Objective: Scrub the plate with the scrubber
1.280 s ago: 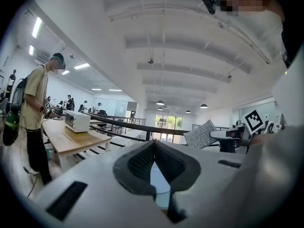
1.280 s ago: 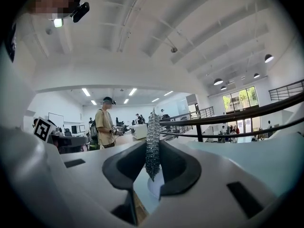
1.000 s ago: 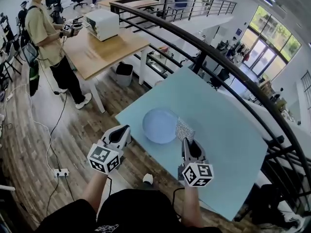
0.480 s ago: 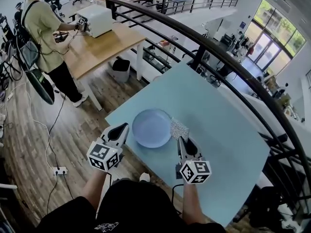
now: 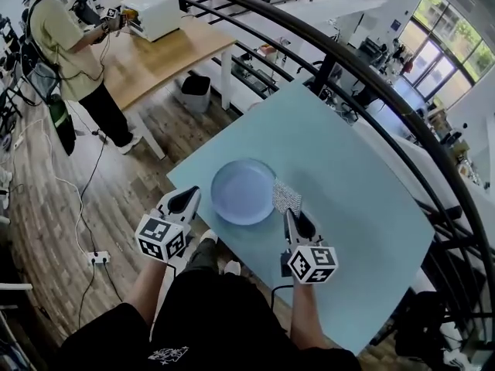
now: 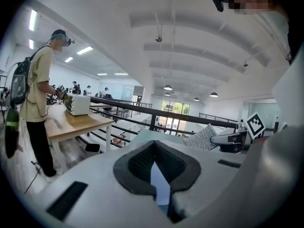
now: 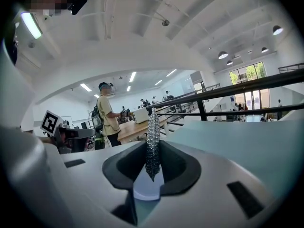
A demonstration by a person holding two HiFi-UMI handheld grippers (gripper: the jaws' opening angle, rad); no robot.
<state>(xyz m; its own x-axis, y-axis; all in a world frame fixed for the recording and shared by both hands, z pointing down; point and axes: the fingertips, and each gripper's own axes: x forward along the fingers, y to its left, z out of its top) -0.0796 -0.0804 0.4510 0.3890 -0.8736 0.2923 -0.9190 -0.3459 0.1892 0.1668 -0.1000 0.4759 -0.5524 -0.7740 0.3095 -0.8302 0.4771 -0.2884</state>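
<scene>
A round pale blue plate [image 5: 243,192] lies near the front left corner of the light blue table [image 5: 348,176]. A silvery mesh scrubber [image 5: 286,198] stands at the plate's right rim, and my right gripper [image 5: 293,214] is shut on it. The right gripper view shows the scrubber [image 7: 152,141] edge-on between the jaws, with the plate [image 7: 148,188] just below. My left gripper [image 5: 189,196] hovers just left of the plate by the table's left edge, jaws shut with nothing in them. The left gripper view shows the scrubber [image 6: 205,137] off to its right.
A black curved railing [image 5: 340,56] runs behind the table. Beyond the table's left edge are a wooden floor, a power strip [image 5: 98,258] and cables. A person [image 5: 58,33] stands at a wooden table [image 5: 155,60] that carries a white box [image 5: 152,12].
My left gripper has come slightly nearer the plate's left rim. The right gripper keeps the scrubber at the plate's right rim. The distant person has turned toward the white box.
</scene>
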